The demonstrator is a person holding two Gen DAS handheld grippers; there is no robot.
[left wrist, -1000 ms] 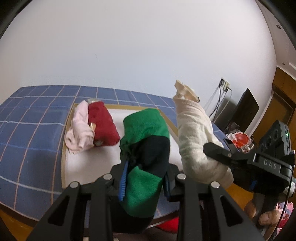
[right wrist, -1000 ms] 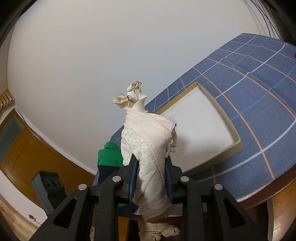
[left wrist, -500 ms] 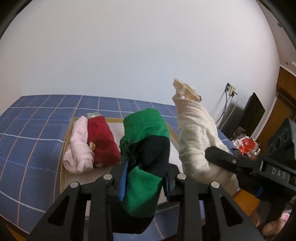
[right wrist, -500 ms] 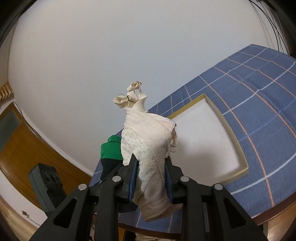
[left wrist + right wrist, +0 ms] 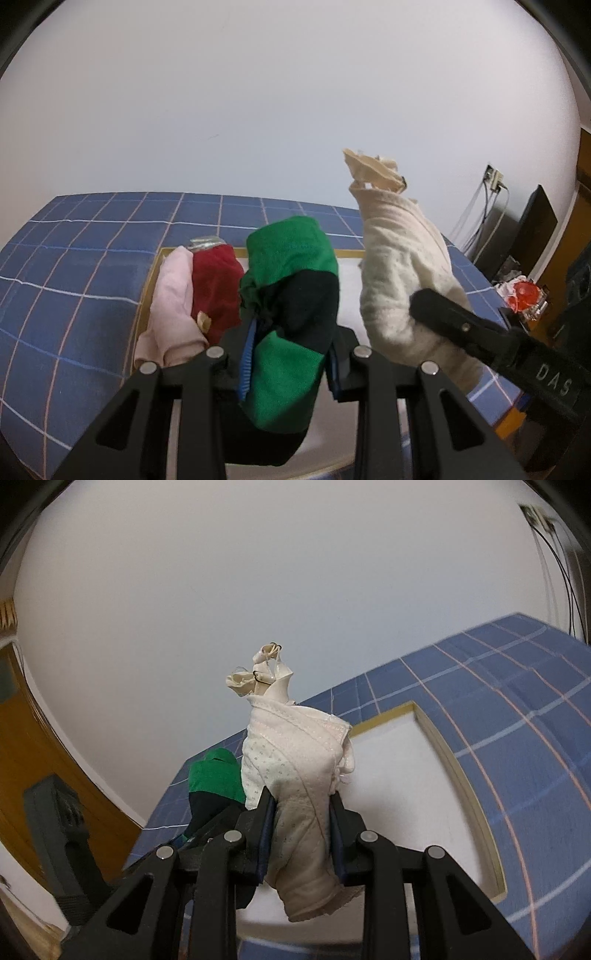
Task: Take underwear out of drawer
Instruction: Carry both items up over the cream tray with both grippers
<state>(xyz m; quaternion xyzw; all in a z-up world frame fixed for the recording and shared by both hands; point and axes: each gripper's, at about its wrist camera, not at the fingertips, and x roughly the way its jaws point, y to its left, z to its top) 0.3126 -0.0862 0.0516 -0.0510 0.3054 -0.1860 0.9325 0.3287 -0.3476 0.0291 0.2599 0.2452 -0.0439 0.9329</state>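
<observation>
1. The left tongs [image 5: 290, 363] pinch a rolled green-and-black underwear piece [image 5: 291, 295], which stands upright between the blue pads, lifted above the drawer [image 5: 151, 273].
2. The right tongs [image 5: 300, 834] are pressed onto a rolled cream underwear piece [image 5: 295, 768] with a fine dotted pattern; its strap ends and small rings stick up at the top.
3. In the left wrist view the cream roll [image 5: 399, 280] stands just to the right of the green one, with the right tongs [image 5: 436, 314] reaching in from the right edge.
4. The drawer is a shallow tray with a pale wooden rim and a white floor, lying on a blue checked cover [image 5: 74, 266].
5. Inside it, at the left end, a pink roll [image 5: 173, 306] and a dark red roll [image 5: 216, 284] lie side by side, touching.
6. A wall socket with cables [image 5: 493, 181] sits at far right.
</observation>
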